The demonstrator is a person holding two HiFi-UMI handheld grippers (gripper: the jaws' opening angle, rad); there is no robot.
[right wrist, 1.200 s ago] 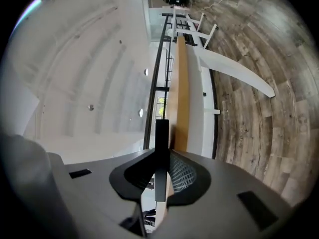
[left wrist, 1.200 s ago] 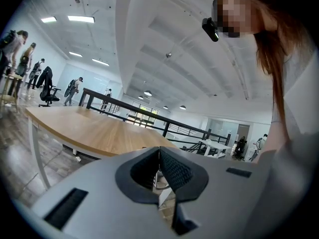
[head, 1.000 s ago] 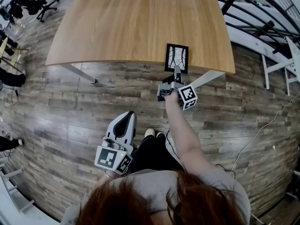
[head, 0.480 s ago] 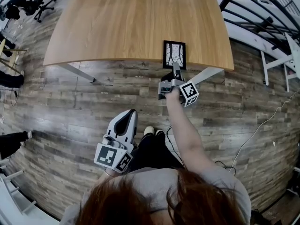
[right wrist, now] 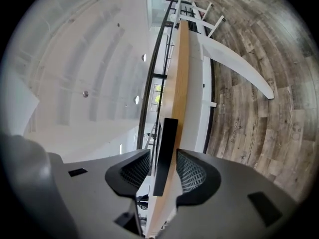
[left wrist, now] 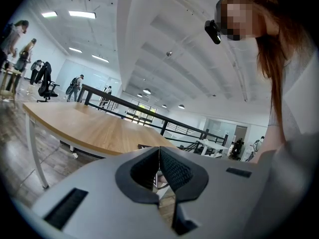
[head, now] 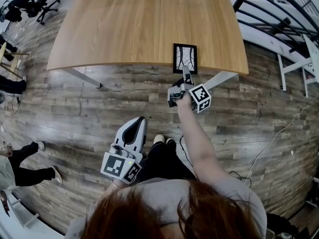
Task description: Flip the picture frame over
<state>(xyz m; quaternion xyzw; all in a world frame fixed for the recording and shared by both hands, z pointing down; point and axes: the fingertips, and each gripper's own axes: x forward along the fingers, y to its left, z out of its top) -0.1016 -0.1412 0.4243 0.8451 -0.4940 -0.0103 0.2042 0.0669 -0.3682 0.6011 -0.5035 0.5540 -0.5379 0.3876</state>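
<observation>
Two grippers in head view. Right gripper (head: 187, 71) is at the desk's (head: 139, 24) near edge, close to its right corner, jaws on the near end of the picture frame (head: 185, 58). The frame lies flat there, picture side up: black border, pale print with dark branching lines. Left gripper (head: 139, 119) hangs low over the wood-plank floor (head: 75, 108), well apart from the desk. Each marker cube (head: 200, 97) carries black-and-white square codes only.

Left gripper view: pads (left wrist: 175, 169) pressed together, nothing between them; the desk top runs across the background.

Right gripper view: the frame's black edge stands between the pads (right wrist: 193, 172). The jaws have just been opening and are spread, no longer pinching it, with a clear gap on the left side.
</observation>
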